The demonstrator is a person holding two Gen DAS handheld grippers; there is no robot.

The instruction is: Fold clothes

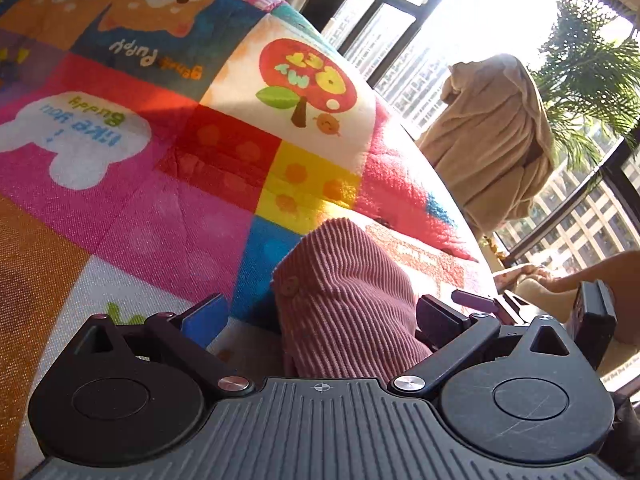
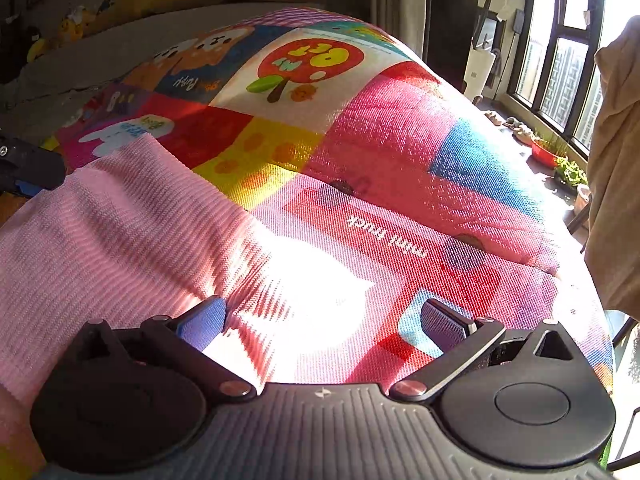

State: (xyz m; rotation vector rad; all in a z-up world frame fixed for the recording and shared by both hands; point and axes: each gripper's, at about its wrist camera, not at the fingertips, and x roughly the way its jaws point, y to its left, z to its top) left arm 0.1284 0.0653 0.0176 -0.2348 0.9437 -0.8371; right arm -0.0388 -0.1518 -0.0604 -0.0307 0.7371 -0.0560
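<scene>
A pink ribbed garment (image 1: 344, 300) with a small button lies on a colourful patchwork cartoon blanket (image 1: 132, 184). In the left wrist view my left gripper (image 1: 320, 320) is open, its fingers on either side of a raised fold of the garment. In the right wrist view the same garment (image 2: 112, 232) spreads flat at the left. My right gripper (image 2: 324, 320) is open just above the garment's sunlit right edge. The other gripper's tip (image 2: 28, 168) shows at the far left.
The blanket (image 2: 360, 140) covers a bed. A beige robe (image 1: 492, 136) hangs by the windows at the right. A palm plant (image 1: 592, 64), potted plants (image 2: 568, 168) and a red bowl (image 2: 544, 152) stand along the window sill. Plush toys (image 2: 68, 28) sit at the back left.
</scene>
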